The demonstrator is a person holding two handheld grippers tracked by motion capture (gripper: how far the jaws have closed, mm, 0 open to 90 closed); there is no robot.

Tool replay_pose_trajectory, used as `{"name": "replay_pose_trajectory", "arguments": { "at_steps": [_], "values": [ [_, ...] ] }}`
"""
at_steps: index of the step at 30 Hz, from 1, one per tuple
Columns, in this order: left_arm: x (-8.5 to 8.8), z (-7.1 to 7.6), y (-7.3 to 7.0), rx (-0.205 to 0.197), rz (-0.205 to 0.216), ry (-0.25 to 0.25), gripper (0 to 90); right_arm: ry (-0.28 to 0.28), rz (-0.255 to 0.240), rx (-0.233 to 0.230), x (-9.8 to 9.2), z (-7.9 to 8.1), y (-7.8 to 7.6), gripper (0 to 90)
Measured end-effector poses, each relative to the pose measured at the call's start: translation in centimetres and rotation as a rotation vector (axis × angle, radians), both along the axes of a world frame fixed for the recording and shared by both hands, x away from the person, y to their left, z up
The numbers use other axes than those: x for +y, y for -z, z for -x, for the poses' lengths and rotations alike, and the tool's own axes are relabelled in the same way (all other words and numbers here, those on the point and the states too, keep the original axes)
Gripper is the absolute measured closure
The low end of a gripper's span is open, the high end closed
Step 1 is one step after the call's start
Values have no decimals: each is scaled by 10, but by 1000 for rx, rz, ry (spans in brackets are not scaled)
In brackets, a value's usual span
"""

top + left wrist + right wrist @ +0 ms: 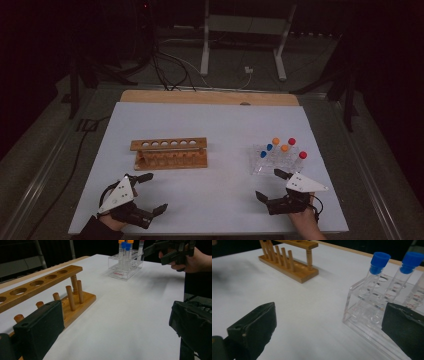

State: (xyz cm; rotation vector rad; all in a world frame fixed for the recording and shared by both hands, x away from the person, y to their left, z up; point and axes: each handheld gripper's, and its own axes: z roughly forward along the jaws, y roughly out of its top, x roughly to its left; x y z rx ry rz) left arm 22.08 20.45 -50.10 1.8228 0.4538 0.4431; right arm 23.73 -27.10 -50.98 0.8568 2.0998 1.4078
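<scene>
An empty wooden tube rack (169,152) lies left of centre on the white table (215,120). To its right stands a clear plastic rack (277,161) holding several capped tubes with blue, orange and red caps. My left gripper (157,191) rests near the front edge, just in front of the wooden rack (50,287), open and empty (116,322). My right gripper (267,183) sits close in front of the clear rack (367,312), open with nothing between its jaws (329,325). Two blue-capped tubes (380,261) stand at that rack's near corner.
A wooden board (210,97) edges the table's far side. Cables and a white stand (245,30) lie on the dark floor beyond. In the left gripper view, the other hand and its gripper (175,252) hover by the clear rack (125,267).
</scene>
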Motion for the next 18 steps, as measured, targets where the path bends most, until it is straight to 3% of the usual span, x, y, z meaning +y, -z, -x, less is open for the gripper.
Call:
{"name": "replay_pose_trajectory", "arguments": {
  "at_steps": [9,18],
  "values": [
    [0,-1,1,8,6,-6,5,53,44,-22,1,-1,1,0],
    [1,-2,1,13,13,-4,5,28,43,10,4,2,-3,0]
  ]
}}
